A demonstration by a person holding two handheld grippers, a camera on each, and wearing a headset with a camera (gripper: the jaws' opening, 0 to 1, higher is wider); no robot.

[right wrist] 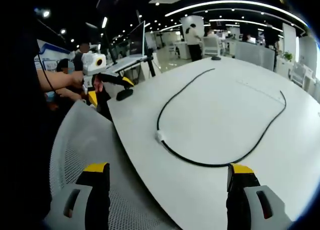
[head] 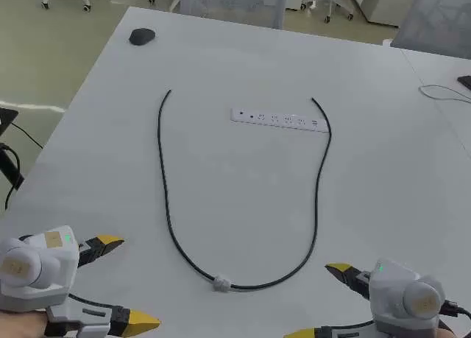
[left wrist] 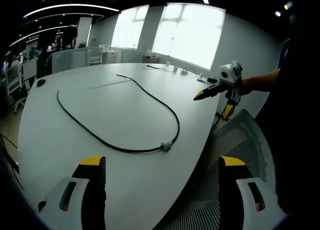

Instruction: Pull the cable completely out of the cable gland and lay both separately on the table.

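Note:
A long black cable (head: 165, 198) lies in a U on the white table (head: 243, 65), both ends pointing away from me. The small pale cable gland (head: 221, 284) sits on the cable at the bottom of the U, near the front edge. My left gripper (head: 131, 281) hovers open at the front left, well apart from the gland. My right gripper (head: 316, 301) stands open at the front right, also clear of it. In the left gripper view the gland (left wrist: 166, 146) lies ahead of the open gripper (left wrist: 162, 162). In the right gripper view the gland (right wrist: 159, 137) lies beyond the open gripper (right wrist: 169, 168).
A white power strip (head: 280, 120) lies between the cable's ends. A black mouse (head: 142, 37) rests at the far left corner. A mesh chair seat (right wrist: 80, 155) sits below the table's front edge. Another thin cable (head: 441, 93) lies on the neighbouring table at right.

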